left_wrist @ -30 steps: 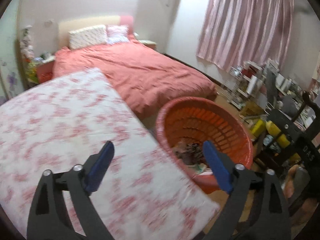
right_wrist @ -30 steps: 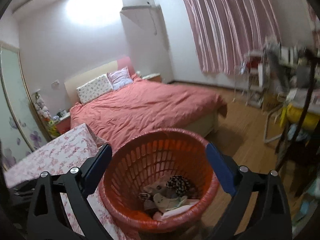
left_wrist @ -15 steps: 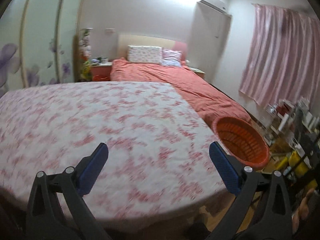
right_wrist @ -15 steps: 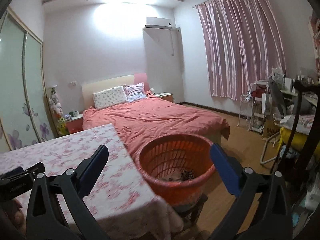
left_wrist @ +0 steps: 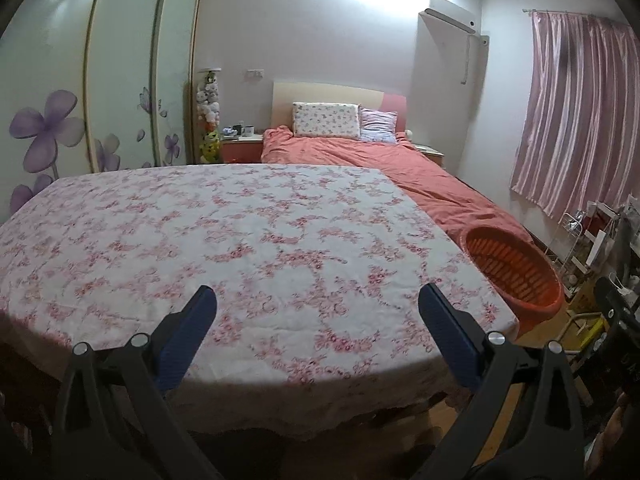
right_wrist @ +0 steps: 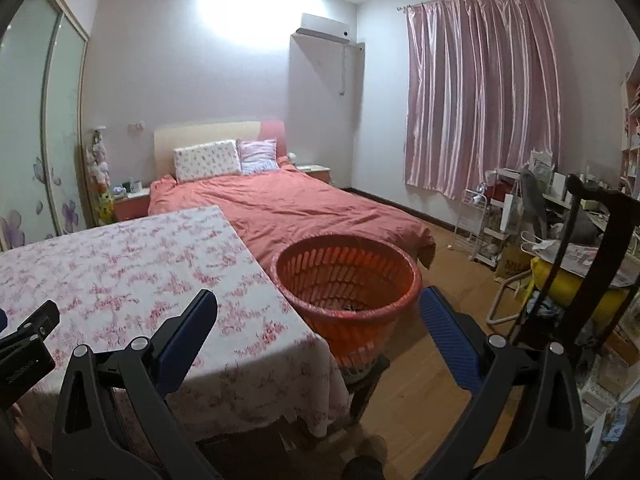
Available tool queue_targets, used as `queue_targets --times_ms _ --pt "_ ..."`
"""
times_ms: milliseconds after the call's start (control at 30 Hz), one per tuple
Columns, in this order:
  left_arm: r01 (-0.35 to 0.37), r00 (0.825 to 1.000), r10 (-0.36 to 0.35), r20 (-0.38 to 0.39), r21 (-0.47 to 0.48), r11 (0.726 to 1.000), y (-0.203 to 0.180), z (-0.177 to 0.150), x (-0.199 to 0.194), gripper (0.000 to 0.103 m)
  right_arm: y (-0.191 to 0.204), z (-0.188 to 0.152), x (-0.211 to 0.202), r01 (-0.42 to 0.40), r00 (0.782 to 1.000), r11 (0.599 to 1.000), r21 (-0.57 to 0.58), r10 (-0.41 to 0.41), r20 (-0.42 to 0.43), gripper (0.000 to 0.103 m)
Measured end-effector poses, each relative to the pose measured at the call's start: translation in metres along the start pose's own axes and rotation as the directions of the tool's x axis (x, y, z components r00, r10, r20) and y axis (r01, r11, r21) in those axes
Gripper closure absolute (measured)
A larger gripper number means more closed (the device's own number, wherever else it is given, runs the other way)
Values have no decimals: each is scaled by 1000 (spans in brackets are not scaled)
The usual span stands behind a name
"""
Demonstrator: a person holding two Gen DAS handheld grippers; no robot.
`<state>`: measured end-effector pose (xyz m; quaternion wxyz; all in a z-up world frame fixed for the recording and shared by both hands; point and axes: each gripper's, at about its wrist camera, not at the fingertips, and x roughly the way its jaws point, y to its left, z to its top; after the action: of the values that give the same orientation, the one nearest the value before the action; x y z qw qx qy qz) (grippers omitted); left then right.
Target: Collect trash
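Basket slid rightward | both hand-held grippers released | only right view shows basket's contents

place: home bedroom | evidence: made bed, pillows, sliding wardrobe, pink curtain

- tablecloth: matt woven cloth, pink floral print, scalloped hem
- basket: orange moulded plastic, slotted walls, slight sheen on rim
- left gripper: black matt plastic frame, blue ribbed rubbery-looking pads, shiny metal pivot pins
- right gripper: same black plastic, blue ribbed pads, metal pins
- bedspread: coral cloth, matt, creased
- curtain: pink satin-like cloth, glossy, pleated
- floor: wood boards, smooth, low sheen
- wardrobe doors: frosted glassy panels, glossy, purple flower print
- wire rack: white coated metal
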<state>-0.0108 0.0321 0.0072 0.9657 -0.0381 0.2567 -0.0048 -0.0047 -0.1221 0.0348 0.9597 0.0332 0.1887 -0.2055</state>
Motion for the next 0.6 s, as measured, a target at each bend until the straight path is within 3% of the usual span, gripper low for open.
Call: queue_targets --times_ms 600 --pt "-56 998 57 -28 8 998 3 -17 -5 4 4 -24 2 70 991 997 -33 -73 -115 3"
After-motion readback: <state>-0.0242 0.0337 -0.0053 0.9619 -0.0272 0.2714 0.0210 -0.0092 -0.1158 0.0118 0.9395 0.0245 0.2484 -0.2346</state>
